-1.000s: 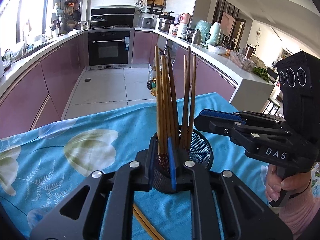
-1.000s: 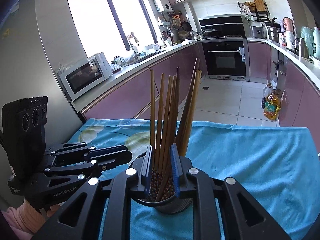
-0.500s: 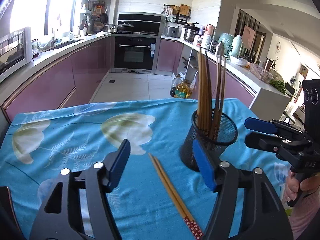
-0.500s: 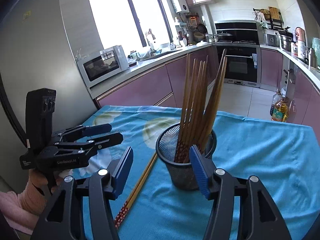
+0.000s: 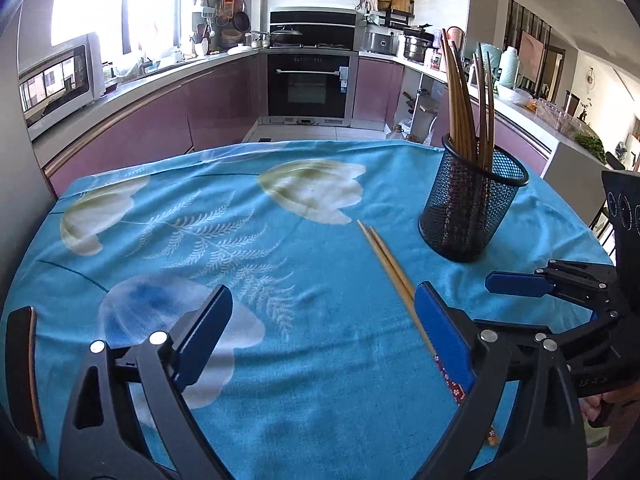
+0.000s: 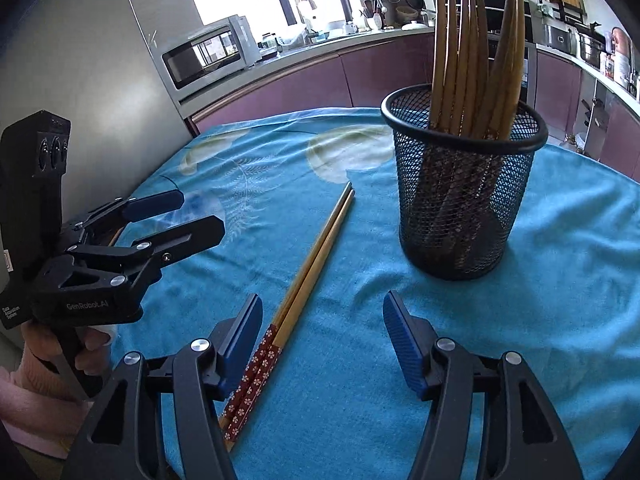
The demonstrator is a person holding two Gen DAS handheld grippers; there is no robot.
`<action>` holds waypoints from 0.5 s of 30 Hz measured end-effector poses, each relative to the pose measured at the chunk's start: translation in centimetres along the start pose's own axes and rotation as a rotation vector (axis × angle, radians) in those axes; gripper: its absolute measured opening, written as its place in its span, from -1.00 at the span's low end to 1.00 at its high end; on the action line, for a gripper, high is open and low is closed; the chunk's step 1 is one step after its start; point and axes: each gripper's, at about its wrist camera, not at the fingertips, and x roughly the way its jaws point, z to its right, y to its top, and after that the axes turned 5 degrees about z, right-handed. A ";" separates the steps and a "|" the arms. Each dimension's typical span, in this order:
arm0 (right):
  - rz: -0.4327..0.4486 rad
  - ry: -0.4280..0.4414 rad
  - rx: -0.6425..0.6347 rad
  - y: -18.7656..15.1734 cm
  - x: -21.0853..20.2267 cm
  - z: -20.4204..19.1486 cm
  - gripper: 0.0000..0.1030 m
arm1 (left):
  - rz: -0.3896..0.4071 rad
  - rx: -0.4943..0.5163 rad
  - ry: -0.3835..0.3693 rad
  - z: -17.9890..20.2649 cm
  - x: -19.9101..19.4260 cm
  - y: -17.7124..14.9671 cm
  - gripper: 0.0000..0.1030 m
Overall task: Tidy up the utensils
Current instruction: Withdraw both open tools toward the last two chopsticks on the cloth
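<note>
A black mesh holder (image 5: 472, 204) (image 6: 460, 200) stands on the blue cloth with several wooden chopsticks (image 5: 460, 100) (image 6: 468, 60) upright in it. One loose pair of chopsticks (image 5: 390, 266) (image 6: 316, 256) lies flat on the cloth left of the holder, red patterned ends towards me. My left gripper (image 5: 322, 300) hovers low over the cloth, its jaws opening wide with nothing between them; the pair runs under its right finger. My right gripper (image 6: 324, 306) has its jaws opening too, and the pair's patterned ends lie just inside its left finger, untouched. The left gripper (image 6: 192, 216) also shows in the right wrist view.
A blue floral tablecloth (image 5: 240, 240) covers the table, whose far edge drops to the kitchen floor. A dark flat object (image 5: 20, 372) sits at the left edge of the left wrist view. Purple cabinets, a microwave (image 6: 208, 54) and an oven (image 5: 312, 80) stand beyond.
Both grippers were shut close at the holder; they have drawn back, sunk towards the cloth and opened. The holder now stands clear of both, and the loose pair has come into view.
</note>
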 end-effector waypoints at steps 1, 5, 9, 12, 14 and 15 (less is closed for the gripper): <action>-0.001 -0.009 -0.005 -0.1 0.1 -0.2 0.17 | -0.002 0.000 0.005 0.0 0.0 -0.3 0.77; -0.007 -0.018 -0.003 -0.2 0.5 -0.5 0.17 | -0.009 -0.009 0.011 -0.1 -0.2 -1.0 0.77; -0.010 -0.026 0.002 -0.6 0.6 -0.7 0.17 | -0.013 -0.015 0.010 -0.1 -0.4 -1.3 0.77; -0.016 -0.028 0.005 -0.8 0.8 -0.8 0.17 | -0.015 -0.022 0.012 -0.1 -0.4 -1.5 0.77; -0.019 -0.029 0.002 -0.9 0.9 -0.9 0.17 | -0.018 -0.023 0.012 -0.1 -0.4 -1.5 0.77; -0.019 -0.027 0.003 -0.8 0.9 -0.8 0.17 | -0.020 -0.024 0.013 -0.1 -0.4 -1.6 0.77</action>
